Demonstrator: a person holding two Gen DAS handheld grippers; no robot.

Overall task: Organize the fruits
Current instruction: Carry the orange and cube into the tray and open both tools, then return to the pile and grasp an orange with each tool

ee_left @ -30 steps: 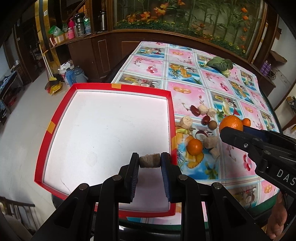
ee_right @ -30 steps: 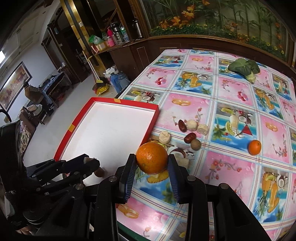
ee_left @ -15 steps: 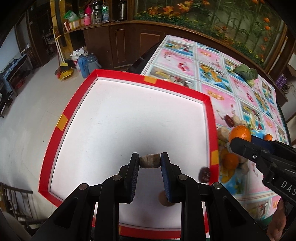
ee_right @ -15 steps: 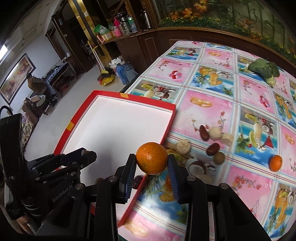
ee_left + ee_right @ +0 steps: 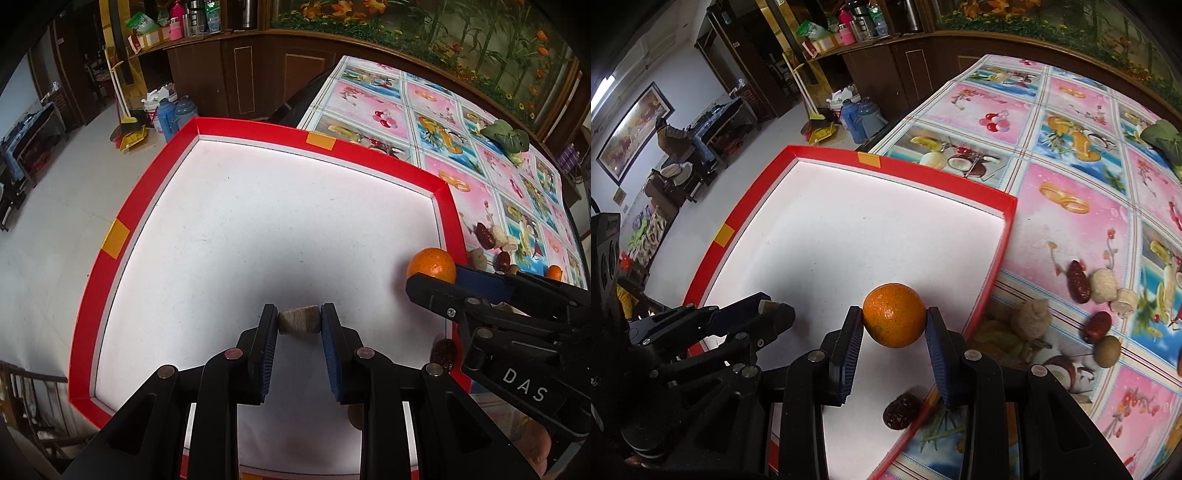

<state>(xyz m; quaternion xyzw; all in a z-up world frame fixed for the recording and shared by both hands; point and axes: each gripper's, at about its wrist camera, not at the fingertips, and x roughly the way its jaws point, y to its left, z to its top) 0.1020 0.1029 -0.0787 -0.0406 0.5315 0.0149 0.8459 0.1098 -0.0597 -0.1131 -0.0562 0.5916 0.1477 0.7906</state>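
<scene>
A: What do the left tongs (image 5: 298,320) hold?
B: They stay clamped on a small brown fruit (image 5: 298,323), now over the middle of the red tray (image 5: 136,206), further in than a second ago.

A: And the right tongs (image 5: 894,325)?
B: Still clamped on the orange (image 5: 894,320), which has moved from beside the tray to over its right edge. A dark date (image 5: 901,410) lies inside the tray beneath it; other fruits sit on the desk (image 5: 1071,229) right of the tray.
</scene>
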